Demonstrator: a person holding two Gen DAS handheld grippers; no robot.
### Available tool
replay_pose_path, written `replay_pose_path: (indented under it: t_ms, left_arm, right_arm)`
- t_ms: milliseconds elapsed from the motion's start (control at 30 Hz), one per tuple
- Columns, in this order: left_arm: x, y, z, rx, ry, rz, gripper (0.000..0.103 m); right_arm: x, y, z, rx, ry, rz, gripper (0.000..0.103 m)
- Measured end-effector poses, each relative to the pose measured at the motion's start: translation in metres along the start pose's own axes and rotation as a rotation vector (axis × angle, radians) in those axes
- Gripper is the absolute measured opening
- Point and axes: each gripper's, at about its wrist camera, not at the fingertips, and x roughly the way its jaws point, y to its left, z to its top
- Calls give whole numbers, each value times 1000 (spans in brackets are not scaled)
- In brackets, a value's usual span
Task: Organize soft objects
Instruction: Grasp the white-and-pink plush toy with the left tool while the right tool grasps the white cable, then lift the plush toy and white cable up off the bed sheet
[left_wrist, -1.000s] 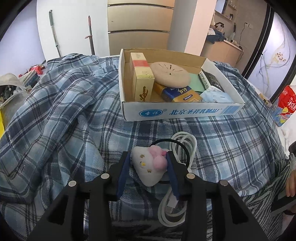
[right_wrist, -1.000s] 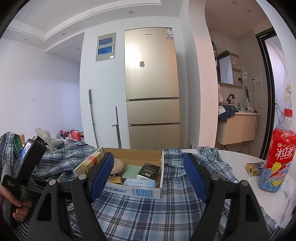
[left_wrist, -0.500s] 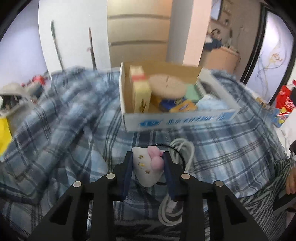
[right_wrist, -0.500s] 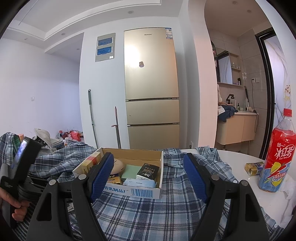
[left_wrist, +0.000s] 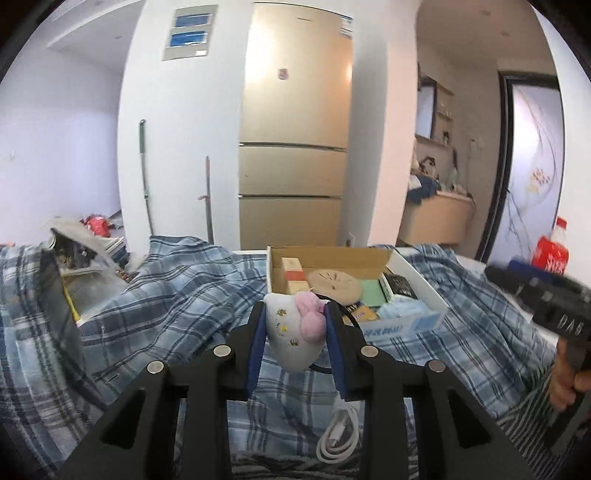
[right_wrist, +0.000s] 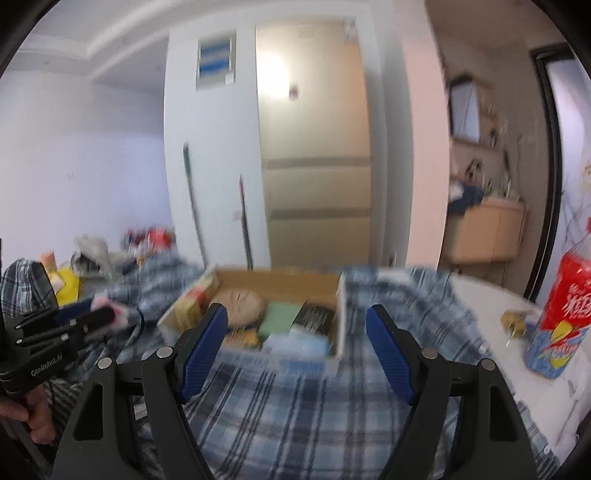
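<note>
The left claw (left_wrist: 295, 325) is squeezed onto a small white toy (left_wrist: 290, 332) with a pink bow. Both blue pads (left_wrist: 256, 343) press on its sides, and the toy is held up off the cloth (left_wrist: 166, 306). A thin black loop (left_wrist: 349, 317) shows just beside the toy, behind the claw's right pad.

Right under the claw, a coiled white cable (left_wrist: 340, 432) lies on the blue checked cloth. The cloth covers the table and is bunched up in folds on the left.

The right claw (right_wrist: 295, 332) has nothing in it. Its two blue pads (right_wrist: 205, 343) stand wide apart, and they are closing a little. It hangs over the cloth and points at the box. In the left wrist view it shows at the right edge, held by a hand (left_wrist: 565, 384).

A bit farther back sits an open cardboard box (left_wrist: 402, 325) with a white front. Inside it are a yellow carton (left_wrist: 293, 275) standing at the left, a round tan disc (left_wrist: 334, 284), a green flat thing (left_wrist: 371, 293), a dark pack (left_wrist: 400, 286) and a pale blue soft thing (left_wrist: 402, 308) near the front.

To the right, on a bare white part of the table (right_wrist: 491, 306), a red bottle (right_wrist: 565, 302) stands next to a small gold thing (right_wrist: 515, 321).

Far behind is a tall gold fridge (left_wrist: 295, 122) against a white wall, with two long sticks (left_wrist: 145, 162) leaning nearby.
</note>
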Motion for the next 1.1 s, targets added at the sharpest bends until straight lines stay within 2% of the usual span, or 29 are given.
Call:
replay_pose_path:
  t_ms: [233, 333, 400, 467, 700, 800, 1033, 1100]
  left_arm:
    - [-13, 15, 2, -77, -78, 11, 33]
    - [-13, 16, 1, -80, -79, 20, 33]
    - [-13, 13, 1, -65, -83, 24, 33]
    - [-12, 12, 1, -57, -80, 26, 33]
    - [-6, 19, 1, -101, -47, 34, 33]
    - [-8, 24, 0, -122, -50, 36, 33]
    - [-7, 18, -1, -95, -42, 43, 33]
    - [-5, 18, -1, -95, -31, 43, 33]
  right_arm:
    - [60, 39, -19, 89, 369, 189, 65]
    - [81, 54, -34, 109, 460, 227, 63]
    - [87, 62, -39, 102, 486, 235, 55]
    - [91, 65, -42, 110, 502, 239, 51]
    - [108, 74, -47, 156, 576, 246, 48]
    - [109, 82, -49, 130, 555, 231, 44]
    - [104, 87, -50, 104, 520, 222, 34]
    - [100, 88, -49, 93, 512, 225, 26]
